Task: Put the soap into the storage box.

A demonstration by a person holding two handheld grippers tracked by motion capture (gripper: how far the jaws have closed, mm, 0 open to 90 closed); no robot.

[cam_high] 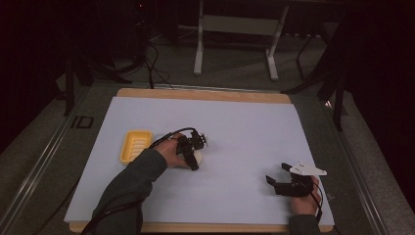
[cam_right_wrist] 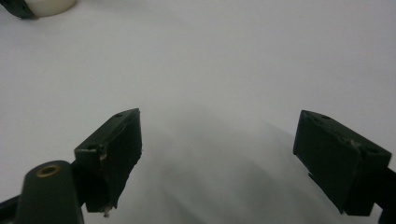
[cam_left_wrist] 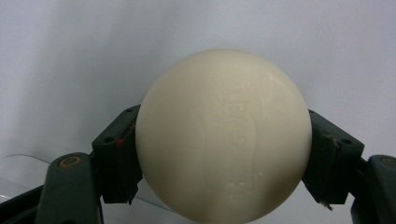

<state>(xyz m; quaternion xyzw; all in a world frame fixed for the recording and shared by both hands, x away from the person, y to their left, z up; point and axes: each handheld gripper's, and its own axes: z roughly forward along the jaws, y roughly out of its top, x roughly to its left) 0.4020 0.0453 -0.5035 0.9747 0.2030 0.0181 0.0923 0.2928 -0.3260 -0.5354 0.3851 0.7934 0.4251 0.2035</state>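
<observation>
A cream, rounded bar of soap (cam_left_wrist: 224,93) with a faint embossed mark sits between the jaws of my left gripper (cam_left_wrist: 224,142), which is shut on it. From above, this gripper (cam_high: 195,160) and the soap (cam_high: 199,156) are low over the sheet's left-middle, just right of a yellow soap dish (cam_high: 135,145). The dish looks empty. My right gripper (cam_high: 278,173) stands open near the front right, nothing between its jaws. In its own view the right gripper (cam_right_wrist: 226,140) hovers over bare sheet, with the soap (cam_right_wrist: 51,5) far off at top left.
A pale sheet (cam_high: 244,127) covers most of the wooden table (cam_high: 205,94). Dark floor, cables and a white table frame (cam_high: 235,29) lie beyond the far edge. A thin clear edge (cam_left_wrist: 21,163) shows at the lower left of the left gripper view.
</observation>
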